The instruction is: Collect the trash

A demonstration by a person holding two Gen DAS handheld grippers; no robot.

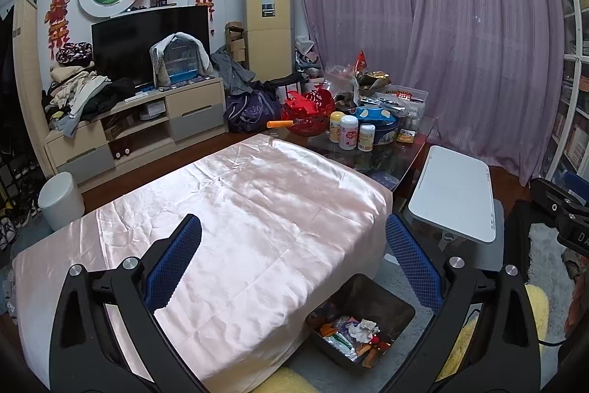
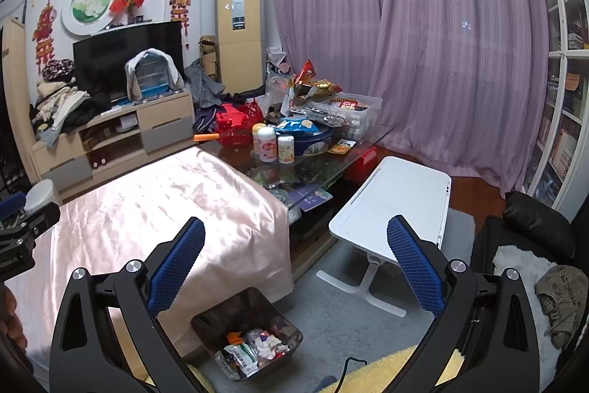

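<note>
Trash sits in the bin [image 2: 246,337]; cloth-covered table [image 1: 239,209] bare. Both my grippers' fingers [image 1: 173,260] [image 2: 176,260] spread, empty. I should scan edges before finishing.

Pink-sheeted table [image 1: 235,227] and grey rug [image 2: 331,326]
sheet's bare ahead of the claws; bin [image 2: 246,334] of wrappers sits on the rug just below them.

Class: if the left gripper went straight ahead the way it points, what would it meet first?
Probably the shiny pink satin cloth covering the table, which fills the gap between the left gripper's open jaws; depth is uncertain.
</note>
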